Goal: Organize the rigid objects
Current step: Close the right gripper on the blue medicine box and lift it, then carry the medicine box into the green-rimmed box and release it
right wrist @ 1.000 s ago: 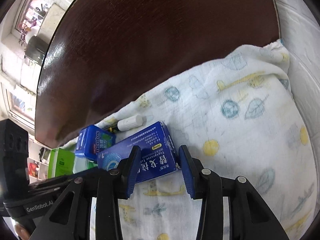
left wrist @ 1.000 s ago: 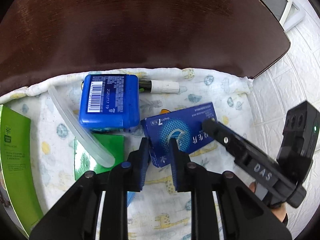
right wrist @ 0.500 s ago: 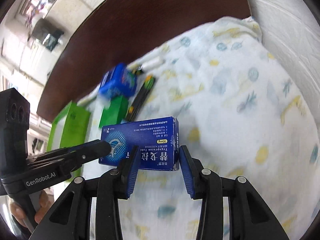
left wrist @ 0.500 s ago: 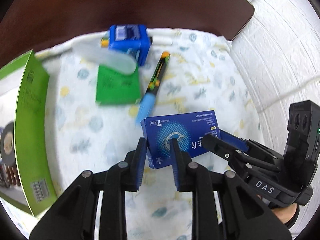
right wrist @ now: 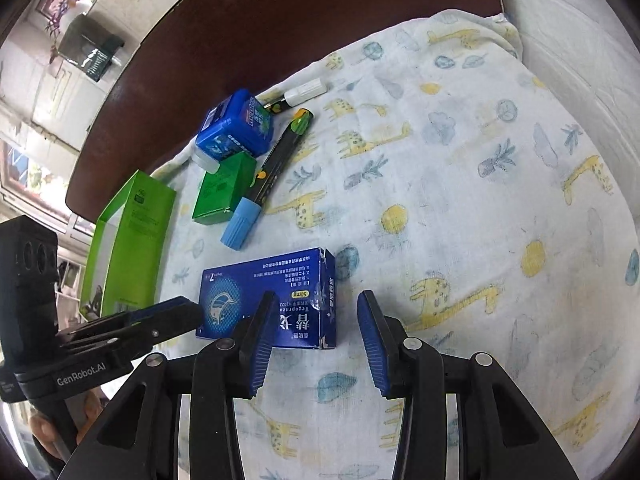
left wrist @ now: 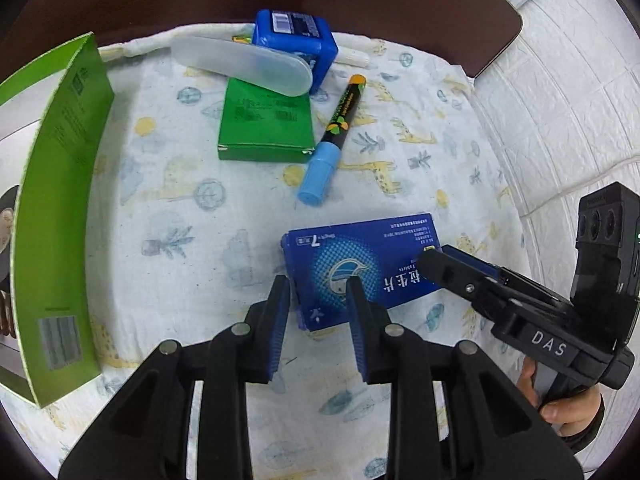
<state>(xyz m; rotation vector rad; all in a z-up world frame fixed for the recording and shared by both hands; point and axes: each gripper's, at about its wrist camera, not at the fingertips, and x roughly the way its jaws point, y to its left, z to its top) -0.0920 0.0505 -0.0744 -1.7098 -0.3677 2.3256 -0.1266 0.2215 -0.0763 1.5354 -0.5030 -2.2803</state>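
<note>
Right wrist view: right gripper spread wide around the blue "50mg" box; left gripper, marked "GenRobot.AI", likewise parted.

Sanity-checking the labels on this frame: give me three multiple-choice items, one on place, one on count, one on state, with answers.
1. Where does the blue-capped marker lie? A) beside the small green box B) on the floor C) inside the tall green carton
2. How many green boxes show? A) one B) two C) four
3. The tall green carton is: A) upright B) flat C) crushed
Answers: 1A, cap end by that box's corner; 2B, small box plus tall carton; 3A, it stands on end.
</note>
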